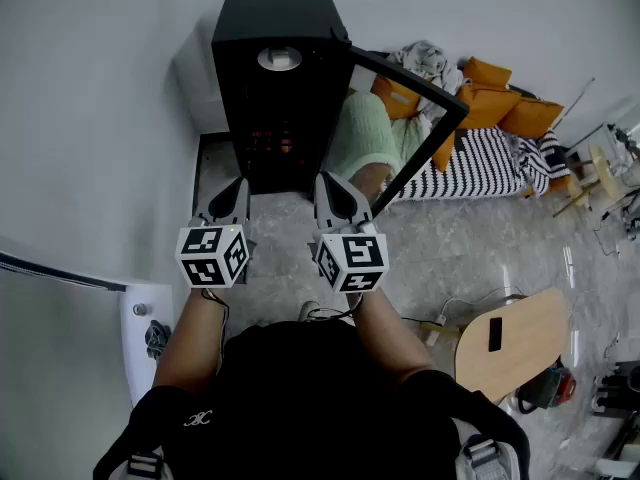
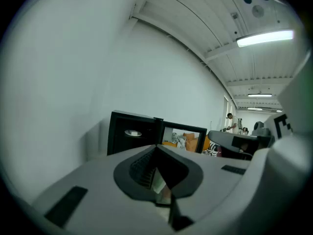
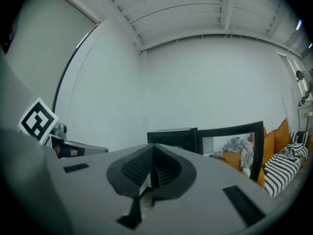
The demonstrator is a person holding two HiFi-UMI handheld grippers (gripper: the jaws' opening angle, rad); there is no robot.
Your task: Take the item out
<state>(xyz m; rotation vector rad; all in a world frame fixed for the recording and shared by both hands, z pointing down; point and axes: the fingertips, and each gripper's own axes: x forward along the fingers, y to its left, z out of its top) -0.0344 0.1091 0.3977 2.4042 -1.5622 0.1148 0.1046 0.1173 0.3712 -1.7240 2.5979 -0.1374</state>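
1. Left gripper (image 1: 236,184) (image 2: 156,146): I read its jaws as clenched, tips meeting, with nothing between them. It hangs in front of the black cabinet (image 1: 280,28) (image 2: 128,132), just short of the open front and not touching it.

2. Right gripper (image 1: 326,181) (image 3: 153,146): its jaws are also clenched tight and empty. It is level with the left gripper, beside it and apart from it, near the hinge side of the cabinet.

3. Cabinet: it stands upright on the pale marbled floor (image 1: 440,243) against the white wall. Its glass door (image 1: 412,80) (image 3: 230,131) is swung wide open to the right. A round white disc (image 1: 279,58) lies on its top.

4. The item: I see reddish objects (image 1: 270,144) on a shelf inside the dark interior, still in the cabinet. I cannot tell what they are; the compartment is too dark.

5. Surroundings: orange cushions (image 1: 487,96) and a black-and-white striped cover (image 1: 480,163) lie beyond the door. A round wooden tabletop (image 1: 510,340) is at the right, well apart from both grippers.
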